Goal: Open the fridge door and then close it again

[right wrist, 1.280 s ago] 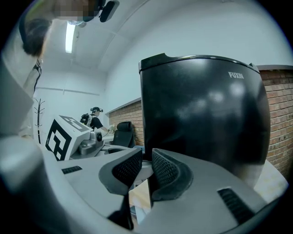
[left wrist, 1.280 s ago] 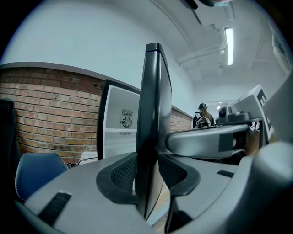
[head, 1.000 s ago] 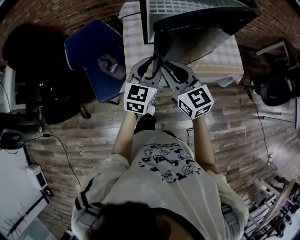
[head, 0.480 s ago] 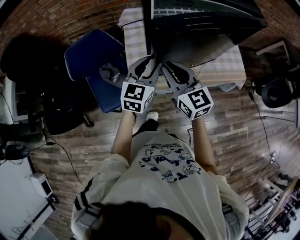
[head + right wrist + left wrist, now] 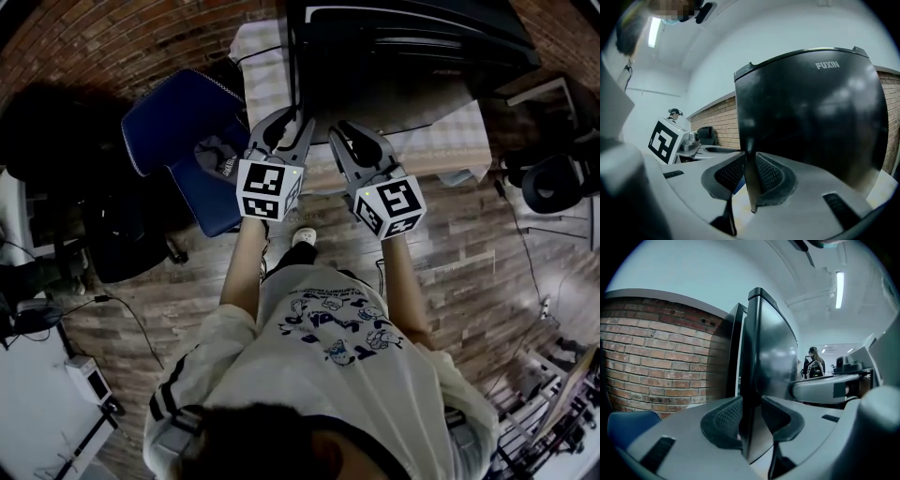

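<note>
My left gripper (image 5: 296, 124) is closing its jaws on the edge of the fridge door (image 5: 769, 352), which stands slightly ajar just ahead. My right gripper (image 5: 336, 133) is clamped on that same edge.

Checked-cloth table (image 5: 456, 137) under the black fridge (image 5: 403, 52); plank floor (image 5: 469, 248) under a blue chair (image 5: 173, 122).

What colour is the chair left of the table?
The chair is dark blue; the head view shows it best.
</note>
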Motion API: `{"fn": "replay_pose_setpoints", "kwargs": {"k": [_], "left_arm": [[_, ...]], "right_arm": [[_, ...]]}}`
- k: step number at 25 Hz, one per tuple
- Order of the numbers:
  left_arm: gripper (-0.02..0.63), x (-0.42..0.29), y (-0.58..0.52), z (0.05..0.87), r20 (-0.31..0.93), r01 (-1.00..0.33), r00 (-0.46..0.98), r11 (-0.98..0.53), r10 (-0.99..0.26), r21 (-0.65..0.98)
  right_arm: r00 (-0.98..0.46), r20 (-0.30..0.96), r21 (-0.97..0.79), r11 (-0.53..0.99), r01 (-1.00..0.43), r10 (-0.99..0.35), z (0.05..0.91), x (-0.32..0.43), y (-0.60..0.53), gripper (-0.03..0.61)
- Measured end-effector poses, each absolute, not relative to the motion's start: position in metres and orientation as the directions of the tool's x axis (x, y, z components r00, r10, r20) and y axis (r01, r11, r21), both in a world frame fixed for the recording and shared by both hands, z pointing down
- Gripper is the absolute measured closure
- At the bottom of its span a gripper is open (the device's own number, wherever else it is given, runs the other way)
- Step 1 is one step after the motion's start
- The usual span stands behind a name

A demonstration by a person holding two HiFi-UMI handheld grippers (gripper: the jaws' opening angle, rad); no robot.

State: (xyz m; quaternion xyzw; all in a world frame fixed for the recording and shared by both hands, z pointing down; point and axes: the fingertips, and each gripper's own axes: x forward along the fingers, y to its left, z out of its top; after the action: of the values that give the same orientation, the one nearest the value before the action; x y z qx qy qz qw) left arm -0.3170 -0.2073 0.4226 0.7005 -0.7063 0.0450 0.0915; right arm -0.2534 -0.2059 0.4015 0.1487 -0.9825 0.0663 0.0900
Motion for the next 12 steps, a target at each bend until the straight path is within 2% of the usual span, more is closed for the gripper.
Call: {"fn": "replay_pose_setpoints", "kwargs": {"k": [12], "left_arm": [[0.495, -0.341, -0.232, 0.425, 0.19, -0.998, 0.0, 0.011, -0.982, 0.058]], "right_arm": [[-0.937, 0.211, -0.101, 0.947, -0.304, -0.278, 0.407, -0.279, -0.219, 0.495]]}}
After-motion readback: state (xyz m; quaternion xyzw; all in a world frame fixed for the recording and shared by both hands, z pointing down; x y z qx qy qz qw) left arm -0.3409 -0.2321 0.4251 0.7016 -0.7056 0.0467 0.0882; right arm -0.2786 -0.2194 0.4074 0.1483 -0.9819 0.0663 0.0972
